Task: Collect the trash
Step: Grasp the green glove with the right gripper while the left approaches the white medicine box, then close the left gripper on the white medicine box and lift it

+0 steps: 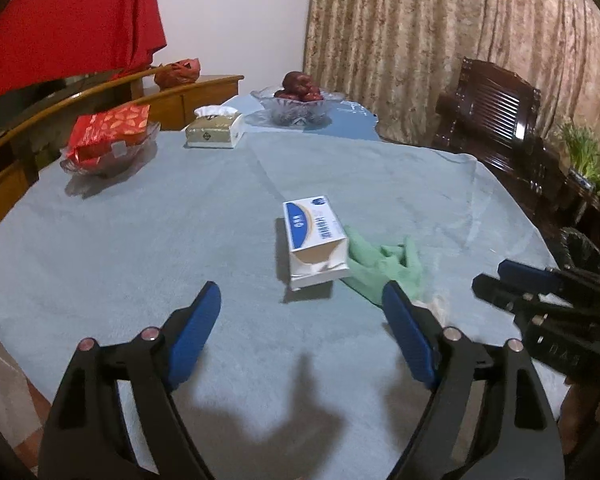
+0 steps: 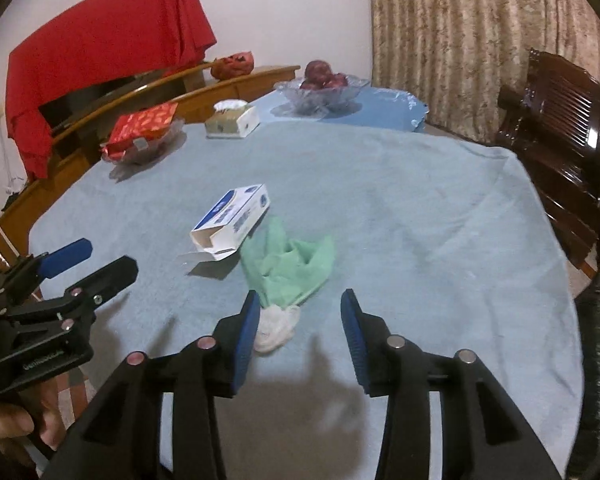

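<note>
So at this point basically nothing had been collected yet, as far as I could judge. All three bits of trash were sitting loose on the light blue tablecloth (image 2: 400, 208): the opened white-and-blue carton (image 2: 230, 222) with its flap hanging out, the crumpled green wrapper (image 2: 288, 264) touching it, and a small white tissue wad (image 2: 278, 324) tucked at the near end of the green one. My left gripper (image 1: 302, 312) was spread wide with nothing in it, and the carton lay just ahead of its tips, a little toward the right finger, so I'd guess that one was lined up for the box. My right gripper (image 2: 300, 316) was at a middling gap, also holding nothing; the tissue wad sat right by its left pad (image 2: 246, 332), partly hidden behind it, and the green wrapper was just beyond the tips. I couldn't tell if the pad was touching the wad. There was what looked like a black-bagged bin (image 1: 584, 252) off past the right tongs at the table edge, probably where everything had to go. The tissue box (image 1: 214, 132), fruit bowl (image 1: 296, 104) and red packet (image 1: 108, 130) farther ahead looked like stuff to leave alone. So: all grabs and all drops still to do.
</note>
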A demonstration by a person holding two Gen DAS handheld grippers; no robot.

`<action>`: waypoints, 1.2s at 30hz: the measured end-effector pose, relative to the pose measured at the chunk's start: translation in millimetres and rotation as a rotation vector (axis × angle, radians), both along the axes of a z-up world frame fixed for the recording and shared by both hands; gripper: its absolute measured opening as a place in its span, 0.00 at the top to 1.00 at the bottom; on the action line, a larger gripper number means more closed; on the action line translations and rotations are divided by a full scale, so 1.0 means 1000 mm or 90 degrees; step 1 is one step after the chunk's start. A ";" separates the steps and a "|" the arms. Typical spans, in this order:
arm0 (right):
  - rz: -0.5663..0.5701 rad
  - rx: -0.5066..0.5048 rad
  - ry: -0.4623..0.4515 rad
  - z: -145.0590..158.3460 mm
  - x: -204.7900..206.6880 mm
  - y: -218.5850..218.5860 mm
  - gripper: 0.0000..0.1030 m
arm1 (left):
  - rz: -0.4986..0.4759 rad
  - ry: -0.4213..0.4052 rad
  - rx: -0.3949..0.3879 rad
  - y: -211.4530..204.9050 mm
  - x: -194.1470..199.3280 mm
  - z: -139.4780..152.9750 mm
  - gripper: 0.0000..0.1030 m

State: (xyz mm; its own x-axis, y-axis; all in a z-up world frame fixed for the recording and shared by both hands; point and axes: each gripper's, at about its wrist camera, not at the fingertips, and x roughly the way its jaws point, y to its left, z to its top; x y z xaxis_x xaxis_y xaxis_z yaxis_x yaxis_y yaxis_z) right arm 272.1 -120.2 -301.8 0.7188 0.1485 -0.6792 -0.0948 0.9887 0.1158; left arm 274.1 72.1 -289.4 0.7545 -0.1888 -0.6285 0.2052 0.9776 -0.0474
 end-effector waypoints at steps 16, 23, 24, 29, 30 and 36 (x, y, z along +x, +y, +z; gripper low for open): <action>-0.002 -0.016 0.061 -0.051 0.051 0.022 0.49 | -0.008 0.041 -0.042 0.016 0.062 -0.051 0.44; 0.030 -0.007 0.083 -0.060 0.054 0.022 0.75 | -0.015 0.048 -0.037 0.010 0.063 -0.057 0.44; 0.035 -0.006 0.083 -0.059 0.054 0.022 0.77 | -0.015 0.048 -0.035 0.010 0.063 -0.056 0.44; 0.022 0.003 0.072 -0.050 0.049 0.007 0.78 | -0.018 0.045 -0.035 0.006 0.064 -0.051 0.44; 0.018 0.003 0.066 -0.047 0.048 0.003 0.78 | -0.018 0.044 -0.034 0.005 0.064 -0.050 0.44; -0.023 -0.002 0.036 -0.033 0.044 -0.025 0.78 | -0.017 0.046 -0.032 -0.005 0.066 -0.051 0.45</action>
State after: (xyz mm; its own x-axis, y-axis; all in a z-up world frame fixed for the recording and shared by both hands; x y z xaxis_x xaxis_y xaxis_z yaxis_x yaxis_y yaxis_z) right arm 316.2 -145.0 -334.5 0.6845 0.1206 -0.7190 -0.0528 0.9918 0.1161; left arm 340.5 67.4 -340.8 0.7022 -0.2411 -0.6699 0.2258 0.9678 -0.1115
